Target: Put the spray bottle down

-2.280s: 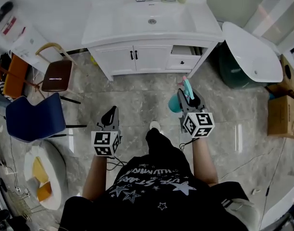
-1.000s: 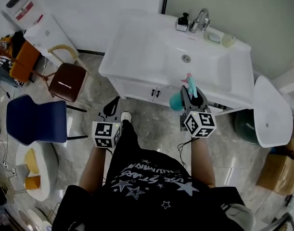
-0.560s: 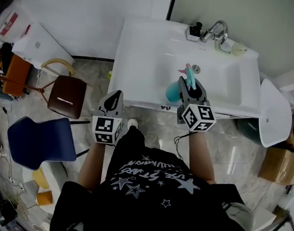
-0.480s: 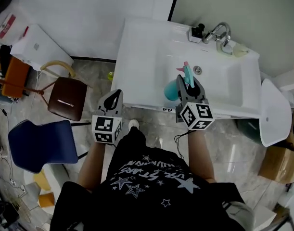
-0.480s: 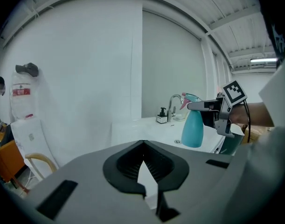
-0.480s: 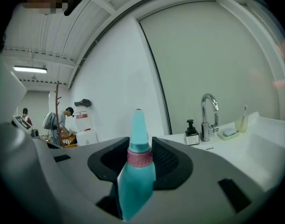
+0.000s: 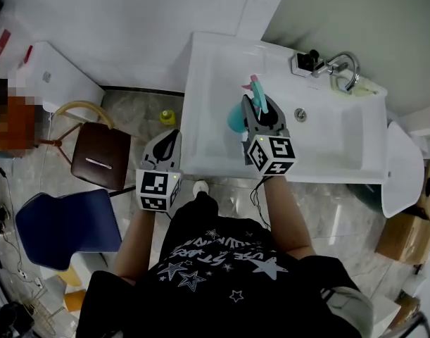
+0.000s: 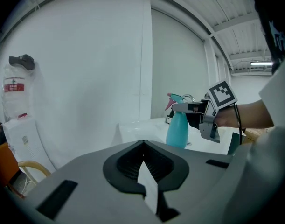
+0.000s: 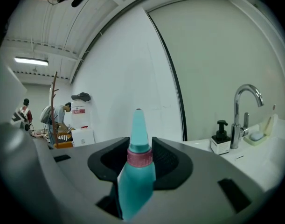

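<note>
1. Head view: A person stands at a white desk [image 7: 207, 97] that has a sink in it. The right gripper [image 7: 260, 108] is clenched on a blue-green spray bottle [image 7: 235, 120]. It holds the bottle upright over the left part of the desk, beside the sink bowl. The left gripper [image 7: 169, 138] is lower, near the front edge of the desk and apart from the bottle. Its jaws come to a point. A tap [image 7: 345, 67] and a black soap pump [image 7: 307, 58] are at the back of the desk. A brown chair [image 7: 98, 164] and a blue chair [image 7: 67, 220] stand on the floor to the left.

2. Left gripper view: This gripper's jaws are pressed together and there is nothing between them. Past them, the spray bottle stands upright in the right gripper, which grips it near the top. The bottom of the bottle is very close to the desk top. I cannot tell if it touches.

3. Right gripper view: The jaws squeeze the spray bottle from both sides. Its pink ring and pointed top stick up between them. The tap and the soap pump are off to the right. A person [image 9: 58, 115] stands far away on the left.
</note>
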A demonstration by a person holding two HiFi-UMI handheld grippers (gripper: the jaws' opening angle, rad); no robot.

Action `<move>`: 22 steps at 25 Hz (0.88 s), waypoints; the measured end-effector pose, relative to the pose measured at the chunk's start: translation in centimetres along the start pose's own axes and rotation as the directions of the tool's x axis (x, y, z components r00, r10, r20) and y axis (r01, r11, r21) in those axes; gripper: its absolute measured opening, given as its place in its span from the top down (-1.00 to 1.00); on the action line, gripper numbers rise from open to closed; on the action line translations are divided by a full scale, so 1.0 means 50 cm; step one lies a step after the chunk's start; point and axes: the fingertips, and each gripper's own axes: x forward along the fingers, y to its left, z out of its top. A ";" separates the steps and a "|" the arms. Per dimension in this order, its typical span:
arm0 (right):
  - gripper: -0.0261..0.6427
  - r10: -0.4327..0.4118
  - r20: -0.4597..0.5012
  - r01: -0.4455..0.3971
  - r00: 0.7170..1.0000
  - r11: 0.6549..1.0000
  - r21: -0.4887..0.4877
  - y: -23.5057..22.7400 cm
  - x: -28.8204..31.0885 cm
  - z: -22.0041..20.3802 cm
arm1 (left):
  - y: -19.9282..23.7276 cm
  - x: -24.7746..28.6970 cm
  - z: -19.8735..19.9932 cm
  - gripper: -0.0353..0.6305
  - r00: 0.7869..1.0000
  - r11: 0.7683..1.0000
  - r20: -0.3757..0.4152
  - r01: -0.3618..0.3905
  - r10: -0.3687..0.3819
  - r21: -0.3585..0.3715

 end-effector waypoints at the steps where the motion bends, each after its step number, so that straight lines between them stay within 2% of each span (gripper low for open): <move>1: 0.44 -0.004 0.000 0.004 1.000 1.000 -0.005 0.003 0.021 -0.004 | 0.011 0.007 0.000 0.85 1.000 1.000 -0.001 0.000 0.000 -0.001; 11: 0.44 -0.042 -0.004 0.041 0.999 0.997 -0.066 0.016 0.167 -0.045 | 0.099 0.049 -0.013 0.85 1.000 0.999 -0.025 -0.005 0.004 -0.034; 22: 0.44 -0.085 -0.009 0.085 0.996 0.995 -0.055 0.008 0.202 -0.079 | 0.127 0.076 -0.027 0.85 0.999 0.999 -0.044 -0.001 -0.001 -0.051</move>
